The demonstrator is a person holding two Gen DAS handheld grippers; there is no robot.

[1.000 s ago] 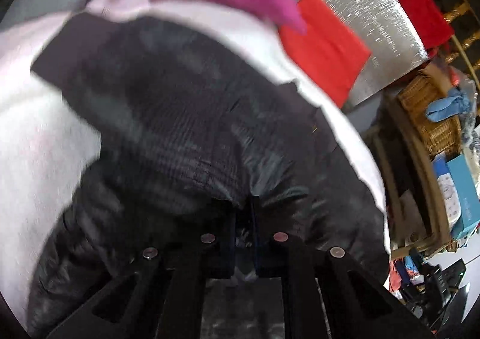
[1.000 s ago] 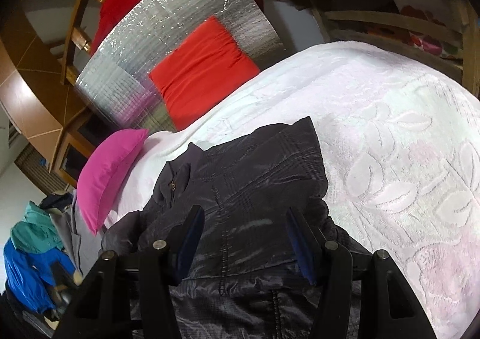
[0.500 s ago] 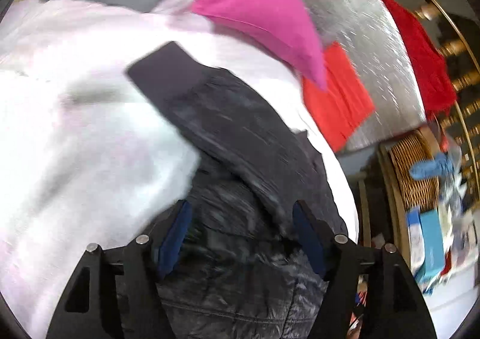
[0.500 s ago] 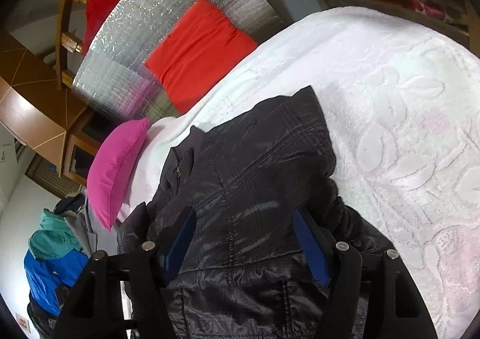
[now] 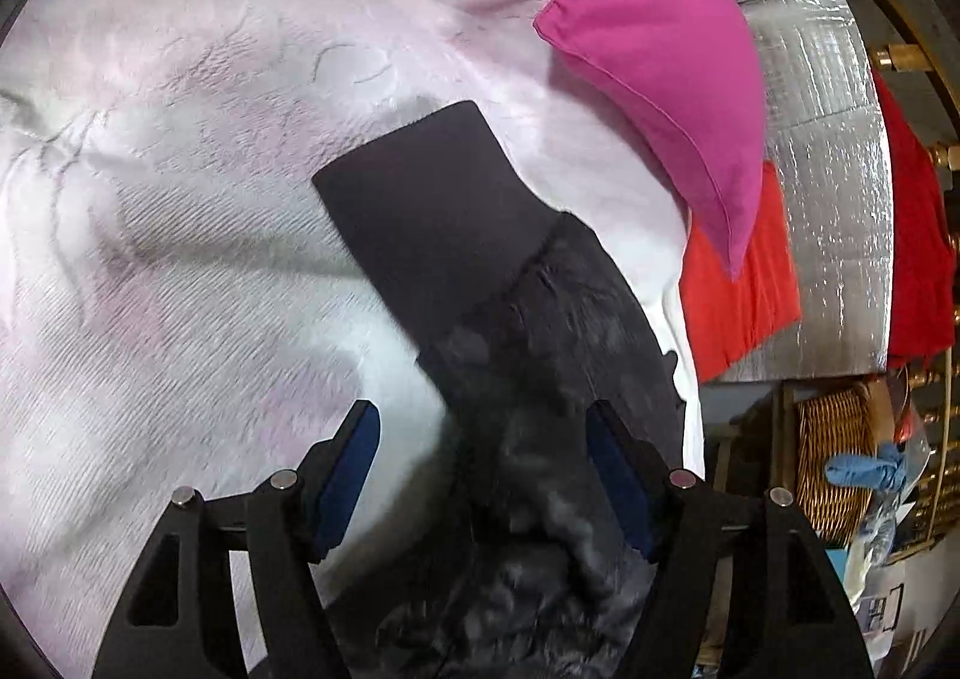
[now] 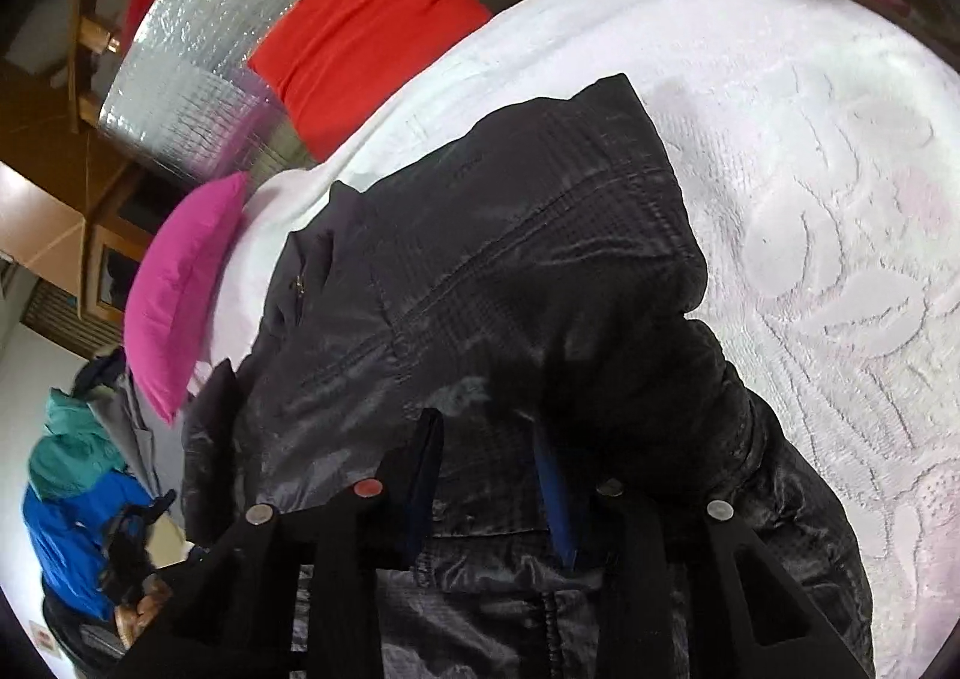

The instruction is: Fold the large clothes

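Observation:
A shiny black padded jacket (image 6: 492, 283) lies on a white and pink textured bedspread (image 6: 840, 187). In the left wrist view its sleeve (image 5: 540, 331) with a plain dark cuff (image 5: 426, 223) stretches away across the bedspread (image 5: 168, 235). My left gripper (image 5: 483, 433) is open, jaws wide, just above the sleeve and holding nothing. My right gripper (image 6: 489, 433) hovers over the jacket body with jaws partly closed and a gap between the blue pads; fabric lies between and below them.
A magenta pillow (image 5: 660, 48) and a red cushion (image 5: 738, 307) lie at the head of the bed against a silver foil panel (image 5: 834, 138). A wicker basket (image 5: 834, 457) stands on the right. Blue and teal clothes (image 6: 72, 499) are piled beside the bed.
My left gripper let go of the jacket, opened wide and swung left, laying the sleeve out flat. My right gripper's jaws have narrowed and dropped closer to the jacket.

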